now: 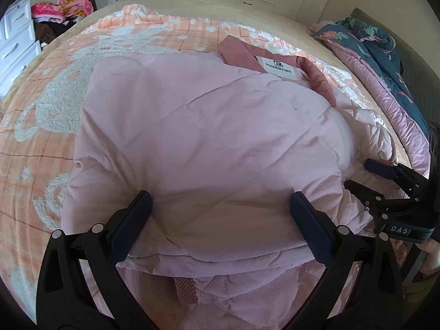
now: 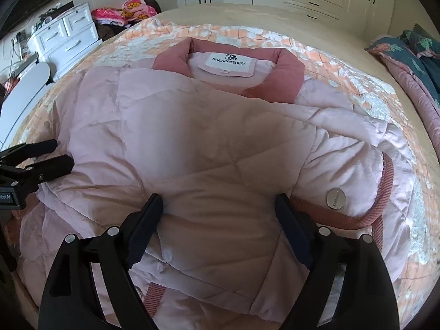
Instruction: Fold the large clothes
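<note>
Jacket [image 2: 209,143], pink quilted, folded at centre frame on the peach blanket [image 2: 343,63], collar toward the top, where I hold my left gripper [image 1: 220,214] and right gripper [image 2: 220,220] spread wide, gripping nothing, presumably for the next fold; floral quilt [image 2: 418,55] upper right, nothing obstructing.

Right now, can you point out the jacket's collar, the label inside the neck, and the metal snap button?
Collar [image 2: 288,67]: right wrist view, on its dark pink right side.
Label [image 2: 229,63]: right wrist view, middle of the white patch under the printed name.
Snap button [image 2: 336,198]: right wrist view, centre of the round silver face.
</note>
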Available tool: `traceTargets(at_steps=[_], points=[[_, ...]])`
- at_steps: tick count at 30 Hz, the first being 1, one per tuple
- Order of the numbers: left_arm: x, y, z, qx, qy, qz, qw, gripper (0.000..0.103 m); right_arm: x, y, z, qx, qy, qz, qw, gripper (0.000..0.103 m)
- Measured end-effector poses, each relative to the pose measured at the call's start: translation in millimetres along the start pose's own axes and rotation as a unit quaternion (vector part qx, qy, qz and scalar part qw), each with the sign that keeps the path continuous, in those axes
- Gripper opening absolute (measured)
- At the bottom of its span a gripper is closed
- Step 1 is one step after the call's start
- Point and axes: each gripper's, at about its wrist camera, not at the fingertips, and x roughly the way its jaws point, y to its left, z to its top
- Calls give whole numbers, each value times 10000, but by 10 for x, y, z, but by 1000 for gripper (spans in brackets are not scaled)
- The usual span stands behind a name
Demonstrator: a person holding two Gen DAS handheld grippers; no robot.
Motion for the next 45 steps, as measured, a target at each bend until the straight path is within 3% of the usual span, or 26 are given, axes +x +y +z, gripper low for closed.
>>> traceTargets(at_steps=[11,24,27,45], points=[[-87,25,37,-203,12,-172,9996,94,-168,-74,171,575,202,201,9979,87],[-305,-16,98,-376,-67,-387,9985,94,-673,-130,112,859,-206,272,9957,89],[-374,-99,105,-252,-90,-329,9991,94,-722,-120,62,936,-269,348,9946,98],[-1103,-230,197,-267,-749,-424,9959,94,-1402,11,-15,917,-836,348,9917,99]])
